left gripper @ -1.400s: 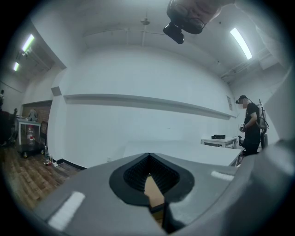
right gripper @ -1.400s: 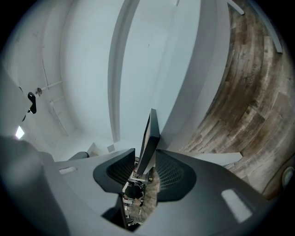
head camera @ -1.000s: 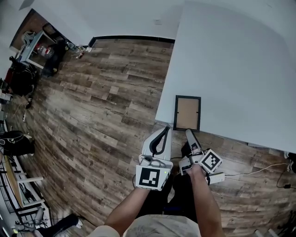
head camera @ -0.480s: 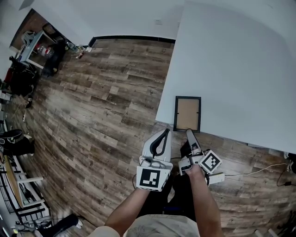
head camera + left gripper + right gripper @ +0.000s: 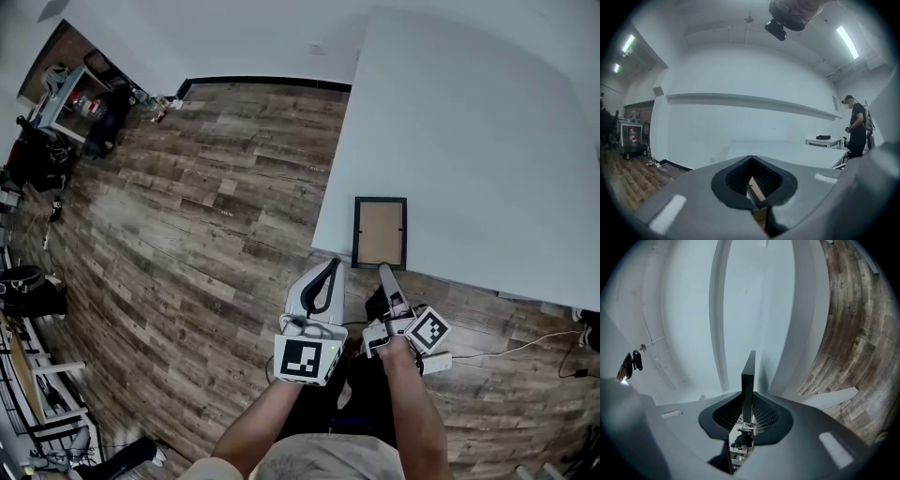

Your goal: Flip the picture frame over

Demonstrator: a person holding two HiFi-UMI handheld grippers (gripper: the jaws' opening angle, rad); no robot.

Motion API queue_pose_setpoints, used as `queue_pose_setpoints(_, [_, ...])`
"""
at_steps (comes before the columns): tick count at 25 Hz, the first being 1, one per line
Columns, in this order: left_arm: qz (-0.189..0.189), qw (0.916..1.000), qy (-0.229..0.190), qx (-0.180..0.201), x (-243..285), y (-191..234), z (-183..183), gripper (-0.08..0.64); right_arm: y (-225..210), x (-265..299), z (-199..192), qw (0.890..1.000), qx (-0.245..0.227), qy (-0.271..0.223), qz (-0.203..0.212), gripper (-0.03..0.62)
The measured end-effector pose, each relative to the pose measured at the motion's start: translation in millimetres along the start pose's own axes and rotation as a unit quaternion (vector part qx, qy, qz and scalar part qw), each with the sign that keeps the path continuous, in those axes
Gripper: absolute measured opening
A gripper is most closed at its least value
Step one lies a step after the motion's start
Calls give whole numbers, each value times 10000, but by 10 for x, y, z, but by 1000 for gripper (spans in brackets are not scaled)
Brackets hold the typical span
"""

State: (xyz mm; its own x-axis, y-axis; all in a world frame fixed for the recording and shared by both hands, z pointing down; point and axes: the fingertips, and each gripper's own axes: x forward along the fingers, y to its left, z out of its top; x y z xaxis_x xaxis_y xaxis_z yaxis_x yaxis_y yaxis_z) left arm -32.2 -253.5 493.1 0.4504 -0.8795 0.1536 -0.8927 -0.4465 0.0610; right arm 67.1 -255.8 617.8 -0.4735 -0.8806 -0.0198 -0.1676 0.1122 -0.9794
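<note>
Our right gripper (image 5: pixel 384 269) has its jaws drawn in narrow, and they have just been closing. In the right gripper view the black edge of the picture frame (image 5: pixel 749 380) stands edge-on between them, and the pads look to be pressed on it from both sides. From the head view we see that this gripper has hold of the frame's near short edge, right at the near rim of the white table (image 5: pixel 469 141). Our left gripper (image 5: pixel 334 262) sits just beside it over the wooden floor (image 5: pixel 206 206). Its jaws are together at the tips with nothing between them, and it is clear of the frame. The picture frame (image 5: pixel 380 232) lies flat by the table's near left corner, its brown backing facing up inside the black border. Its long axis runs straight away from us, from the table's rim toward the middle of the table.
</note>
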Motion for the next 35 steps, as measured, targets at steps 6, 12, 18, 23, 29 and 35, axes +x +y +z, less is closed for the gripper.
queue_pose_setpoints(6, [0,10000,-16,13,19,17,54,0,197,0,118,9996,-268,-16,100,91])
queue_pose_setpoints(12, [41,9997,-227,32,31,35,169,0,369,-23,293,9983,-557,-14,176,91])
queue_pose_setpoints(18, [82,9993,-352,-1,18,58,258,0,546,-71,508,9948,-994,-97,187,91])
queue_pose_setpoints(23, [77,9990,-448,47,7,63,308,0,743,-96,675,9890,-1467,-107,156,91])
queue_pose_setpoints(29, [91,9993,-349,29,-42,60,338,0,761,-224,867,9698,-2374,-42,-552,91])
queue_pose_setpoints(35, [124,9986,-509,-27,-95,58,375,0,836,-301,984,9378,-3334,87,-965,89])
